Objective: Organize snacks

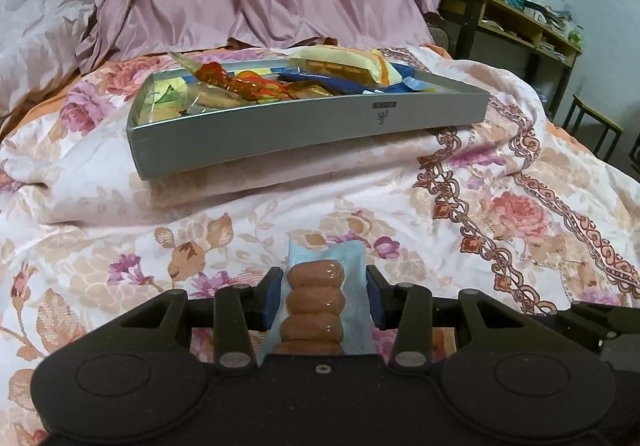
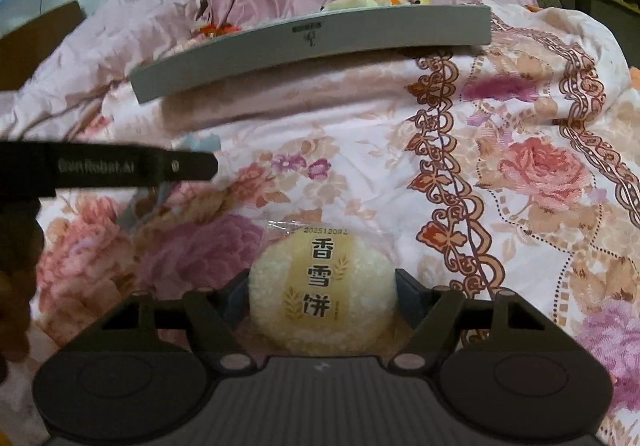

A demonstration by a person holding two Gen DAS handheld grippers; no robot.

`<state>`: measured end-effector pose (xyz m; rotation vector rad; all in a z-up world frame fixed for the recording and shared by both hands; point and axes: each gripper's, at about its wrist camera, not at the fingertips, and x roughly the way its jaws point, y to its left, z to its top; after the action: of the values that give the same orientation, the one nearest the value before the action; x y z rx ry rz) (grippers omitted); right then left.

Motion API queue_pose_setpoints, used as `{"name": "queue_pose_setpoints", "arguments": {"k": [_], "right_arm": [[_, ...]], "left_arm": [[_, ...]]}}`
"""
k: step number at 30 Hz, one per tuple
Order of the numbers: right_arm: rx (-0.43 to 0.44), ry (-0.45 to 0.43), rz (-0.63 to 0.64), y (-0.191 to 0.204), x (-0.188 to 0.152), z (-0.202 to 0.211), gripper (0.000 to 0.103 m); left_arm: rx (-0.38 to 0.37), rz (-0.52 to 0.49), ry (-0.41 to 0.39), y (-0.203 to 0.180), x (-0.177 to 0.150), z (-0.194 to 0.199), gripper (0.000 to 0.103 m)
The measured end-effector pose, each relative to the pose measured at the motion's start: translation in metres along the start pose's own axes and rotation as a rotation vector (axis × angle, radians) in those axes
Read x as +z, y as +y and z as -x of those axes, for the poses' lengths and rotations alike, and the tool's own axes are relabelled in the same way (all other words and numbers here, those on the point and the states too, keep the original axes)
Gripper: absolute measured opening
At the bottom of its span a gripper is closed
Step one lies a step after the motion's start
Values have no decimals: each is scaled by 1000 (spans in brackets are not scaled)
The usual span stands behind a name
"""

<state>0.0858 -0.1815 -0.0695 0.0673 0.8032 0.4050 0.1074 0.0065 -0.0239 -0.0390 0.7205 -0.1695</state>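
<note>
Left gripper (image 1: 322, 298) pinched 1 sausage pack (image 1: 318, 300), long way pointing ahead at the tray (image 1: 304, 128) on the bed (image 1: 500, 214). Right gripper (image 2: 322, 294) squeezed 1 round rice cake (image 2: 322, 292), w/ the tray further ahead.

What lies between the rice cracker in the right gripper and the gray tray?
Only bare flowered bedspread. In the right wrist view nothing sits between the rice cracker and the gray tray; the left gripper reaches in from the left side.
</note>
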Motion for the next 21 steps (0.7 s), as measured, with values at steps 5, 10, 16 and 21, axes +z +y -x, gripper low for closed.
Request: {"name": "queue_pose_setpoints", "arguments": {"k": [5,10,16,21], "right_arm": [[16,-45,-12,0,7,10,77],[34,-78,-38,-3,11,17,77],[28,-161,-23,-8,16,38,77],[48,-220,-18,-8,19,51,77]], "left_arm": [[3,12,-11,2,1,3,45],[8,21,-28,4,3,8,45],[15,49,-55,6,5,18,45],[17,56,-73,5,4,26,45]]}}
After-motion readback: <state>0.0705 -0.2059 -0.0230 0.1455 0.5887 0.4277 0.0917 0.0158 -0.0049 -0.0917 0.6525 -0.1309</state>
